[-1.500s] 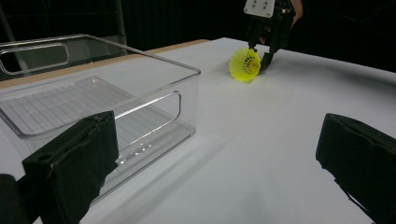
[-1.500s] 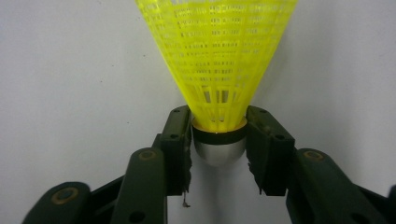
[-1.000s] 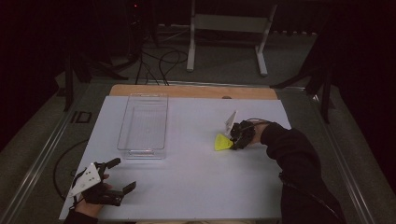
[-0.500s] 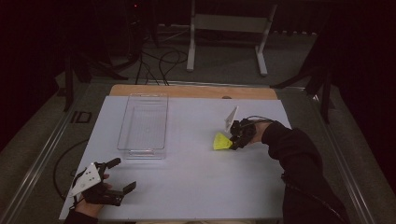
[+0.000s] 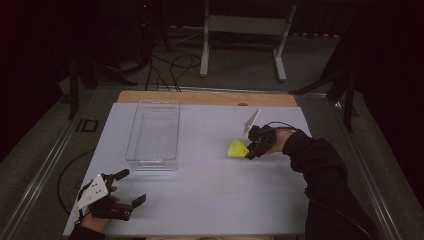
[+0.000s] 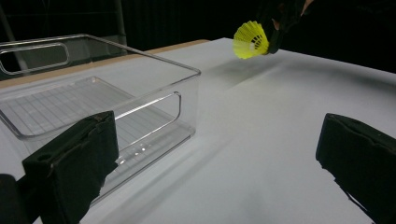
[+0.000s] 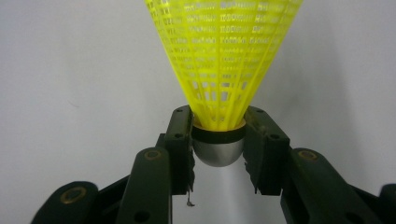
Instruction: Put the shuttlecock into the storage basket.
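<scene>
A yellow shuttlecock [image 5: 238, 148] [image 7: 224, 65] [image 6: 251, 39] hangs just above the white table at the right, skirt pointing left. My right gripper [image 5: 252, 148] [image 7: 218, 140] is shut on its grey cork base, one jaw on each side. A clear plastic bin [image 5: 154, 131] [image 6: 88, 109] stands empty on the table's left half. At the front left corner my left gripper [image 5: 131, 187] [image 6: 215, 163] rests open, well short of the bin, with nothing between its jaws.
The white table [image 5: 210, 200] has a wooden strip [image 5: 200, 98] along its far edge. A metal stand [image 5: 245, 30] and cables [image 5: 170, 62] lie on the dark floor behind. A black sleeve [image 5: 330, 190] reaches in from the lower right.
The right gripper with the shuttlecock has shifted very slightly; the left gripper has stayed where it was.
</scene>
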`<state>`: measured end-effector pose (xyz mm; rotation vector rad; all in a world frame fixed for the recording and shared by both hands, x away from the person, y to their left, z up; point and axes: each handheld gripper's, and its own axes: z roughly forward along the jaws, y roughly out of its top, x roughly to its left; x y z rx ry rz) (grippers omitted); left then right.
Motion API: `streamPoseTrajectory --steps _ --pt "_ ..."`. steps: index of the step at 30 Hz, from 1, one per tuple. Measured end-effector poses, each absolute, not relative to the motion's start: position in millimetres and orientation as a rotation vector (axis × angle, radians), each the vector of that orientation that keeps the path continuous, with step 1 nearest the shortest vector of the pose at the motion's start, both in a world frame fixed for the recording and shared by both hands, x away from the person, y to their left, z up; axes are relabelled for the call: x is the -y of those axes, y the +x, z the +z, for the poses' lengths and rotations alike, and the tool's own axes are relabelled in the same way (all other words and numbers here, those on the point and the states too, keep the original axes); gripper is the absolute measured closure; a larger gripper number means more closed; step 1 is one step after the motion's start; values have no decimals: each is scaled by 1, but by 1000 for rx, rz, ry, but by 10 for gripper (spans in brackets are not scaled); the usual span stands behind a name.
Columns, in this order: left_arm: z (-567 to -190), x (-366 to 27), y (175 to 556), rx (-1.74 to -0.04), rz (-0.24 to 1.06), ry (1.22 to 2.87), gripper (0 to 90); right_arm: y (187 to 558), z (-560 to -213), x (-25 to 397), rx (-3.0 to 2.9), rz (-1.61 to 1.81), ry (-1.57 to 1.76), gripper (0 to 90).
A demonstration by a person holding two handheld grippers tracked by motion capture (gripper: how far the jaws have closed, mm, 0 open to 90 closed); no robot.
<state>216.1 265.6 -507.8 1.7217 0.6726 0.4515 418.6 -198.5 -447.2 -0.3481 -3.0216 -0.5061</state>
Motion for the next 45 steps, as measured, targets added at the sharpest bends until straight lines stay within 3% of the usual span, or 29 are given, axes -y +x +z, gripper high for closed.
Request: streamPoseTrajectory --steps 20,29,45 --pt "-508 -265 216 -679 449 1724 0 397 -419 174 2982 -552 -529 649" --pt "-508 -264 216 -678 449 1724 0 385 -425 156 2988 -512 -785 649" --pt "-508 -264 216 -679 449 1728 0 368 -438 125 2934 -573 -890 648"
